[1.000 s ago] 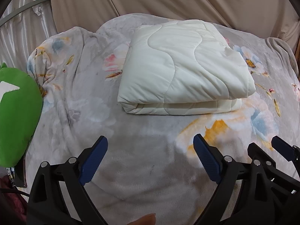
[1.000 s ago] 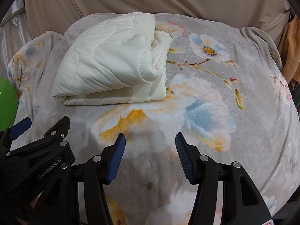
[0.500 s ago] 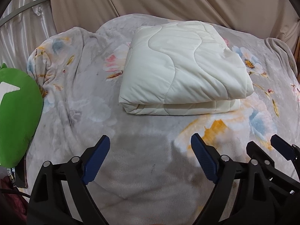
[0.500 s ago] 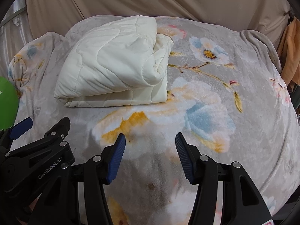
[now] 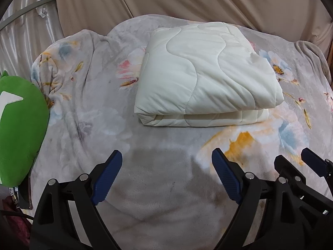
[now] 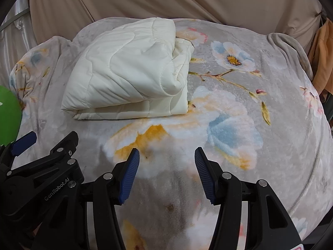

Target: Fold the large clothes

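Note:
A cream quilted comforter (image 5: 206, 75) lies folded in a thick rectangle on the grey floral blanket (image 5: 87, 104), toward the far side. It also shows in the right wrist view (image 6: 129, 73), with loose folded layers bunched at its right end. My left gripper (image 5: 166, 177) is open and empty, held over the blanket near its front, well short of the comforter. My right gripper (image 6: 166, 173) is open and empty, just to the right of the left one, also short of the comforter. Each gripper shows at the edge of the other's view.
A green plush cushion (image 5: 18, 129) lies at the blanket's left edge. Beige drapes (image 5: 187, 0) hang behind the bed. An orange cloth (image 6: 322, 62) hangs at the far right. The blanket (image 6: 270, 125) drops away at its right edge.
Both grippers have drawn back slightly from the comforter and stay open. The comforter has not moved.

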`<state>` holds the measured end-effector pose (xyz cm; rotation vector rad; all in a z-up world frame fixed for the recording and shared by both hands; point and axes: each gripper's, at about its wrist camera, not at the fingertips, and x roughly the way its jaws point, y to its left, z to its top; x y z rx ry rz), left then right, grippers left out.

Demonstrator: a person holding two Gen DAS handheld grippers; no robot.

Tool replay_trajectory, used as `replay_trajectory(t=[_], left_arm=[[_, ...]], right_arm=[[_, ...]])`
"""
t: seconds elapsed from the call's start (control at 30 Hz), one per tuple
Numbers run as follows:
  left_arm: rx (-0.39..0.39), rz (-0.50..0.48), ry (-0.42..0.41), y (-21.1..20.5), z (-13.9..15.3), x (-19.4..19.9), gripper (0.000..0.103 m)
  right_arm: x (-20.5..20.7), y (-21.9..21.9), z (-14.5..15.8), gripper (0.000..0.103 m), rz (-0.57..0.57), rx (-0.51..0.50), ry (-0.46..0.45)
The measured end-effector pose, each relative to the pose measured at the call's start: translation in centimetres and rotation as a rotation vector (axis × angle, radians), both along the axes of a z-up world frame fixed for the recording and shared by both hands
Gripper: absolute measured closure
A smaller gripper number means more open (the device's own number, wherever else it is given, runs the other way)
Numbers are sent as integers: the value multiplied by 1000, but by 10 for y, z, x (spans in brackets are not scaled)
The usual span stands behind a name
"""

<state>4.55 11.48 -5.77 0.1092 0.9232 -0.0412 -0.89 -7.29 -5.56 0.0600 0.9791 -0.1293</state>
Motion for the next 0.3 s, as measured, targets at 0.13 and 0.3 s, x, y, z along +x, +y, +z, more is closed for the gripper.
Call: replay_trajectory(t=[0.13, 0.3], left_arm=[[-7, 4, 14, 1, -1, 1, 18], [-5, 3, 13, 2, 0, 1, 18]], right_arm=[[0, -1, -1, 49, 2, 0, 1], [0, -1, -1, 49, 3, 1, 1]])
